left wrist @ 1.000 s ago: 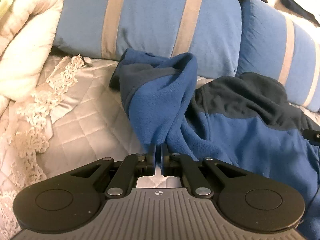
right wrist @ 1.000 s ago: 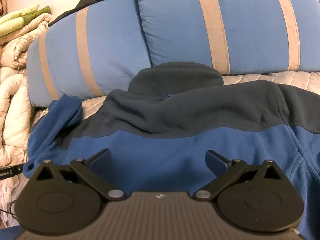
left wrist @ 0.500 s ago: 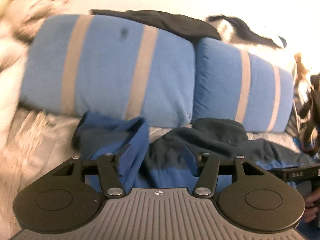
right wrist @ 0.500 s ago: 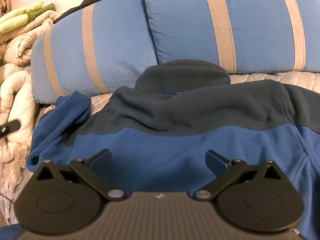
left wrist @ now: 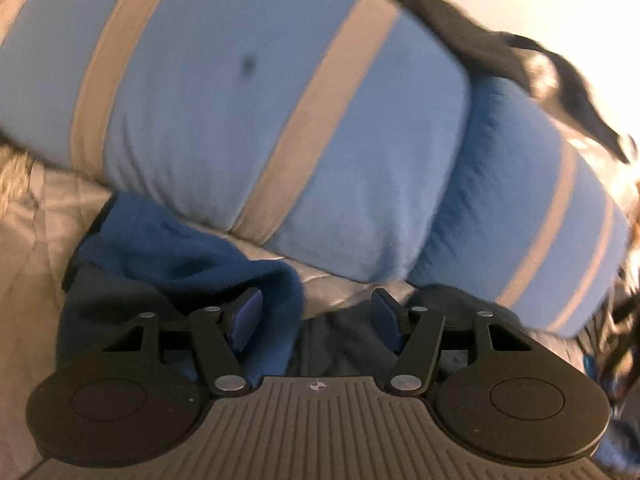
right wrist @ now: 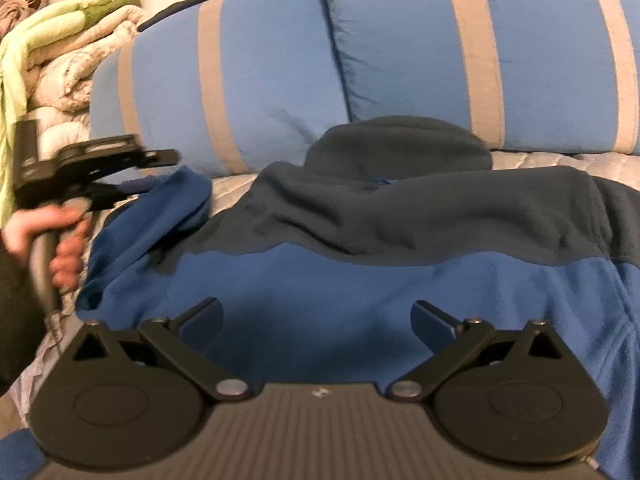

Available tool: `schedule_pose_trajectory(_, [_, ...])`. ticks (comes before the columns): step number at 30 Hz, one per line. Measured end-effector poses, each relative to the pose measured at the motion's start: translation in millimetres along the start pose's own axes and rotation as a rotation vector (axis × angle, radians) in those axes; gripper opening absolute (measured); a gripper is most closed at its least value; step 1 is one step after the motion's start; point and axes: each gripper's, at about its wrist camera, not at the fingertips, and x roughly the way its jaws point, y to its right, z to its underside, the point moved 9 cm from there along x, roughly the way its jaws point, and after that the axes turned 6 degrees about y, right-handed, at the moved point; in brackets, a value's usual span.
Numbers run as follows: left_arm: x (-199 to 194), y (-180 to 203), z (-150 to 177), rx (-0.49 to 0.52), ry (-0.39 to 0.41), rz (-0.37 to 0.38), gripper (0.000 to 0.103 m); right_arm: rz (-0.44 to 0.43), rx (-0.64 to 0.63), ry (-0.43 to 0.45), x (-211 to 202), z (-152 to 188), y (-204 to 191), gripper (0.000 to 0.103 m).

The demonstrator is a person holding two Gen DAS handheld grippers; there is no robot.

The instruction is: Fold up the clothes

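Left gripper (left wrist: 316,316) had let go of the blue-and-charcoal fleece jacket's (right wrist: 360,248) sleeve (left wrist: 192,256), right gripper (right wrist: 316,324) gaped empty; sleeve fold placed.

Black hand-held gripper (left wrist: 316,316), blue pads (left wrist: 246,316)

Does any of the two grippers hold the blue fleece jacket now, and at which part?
Nothing is held. The left gripper is open above the sleeve, and the right gripper is open over the jacket body.
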Motion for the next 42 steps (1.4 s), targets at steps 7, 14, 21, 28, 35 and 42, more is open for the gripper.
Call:
schedule_pose_trajectory(7, [19,-11,-2,-0.137,-0.030,0.016,0.018,-0.040,0.023,0.007,-5,-3,-2,0.103])
schedule_pose_trajectory(14, [-19,17,-33,-0.012,0.062,0.057,0.005,-0.033,0.052,0.013,-5,-6,3,0.103])
schedule_pose_trajectory(21, [-100,121,35,0.654,0.007,0.203,0.005,0.055,0.116,0.166,-25,-28,29,0.103])
schedule_pose_trajectory(28, [-113,96,138,0.828,-0.230,0.130,0.005,0.076,0.179,0.163,-25,-32,43,0.103])
schedule_pose_trajectory(35, [-137,94,133,0.774,-0.235,0.163,0.036,0.084,0.188,0.166,-27,-31,46,0.103])
schedule_pose_trajectory(42, [-136,150,130,0.902,-0.177,0.257,0.054,0.116,0.277,0.177,-28,-33,65,0.103])
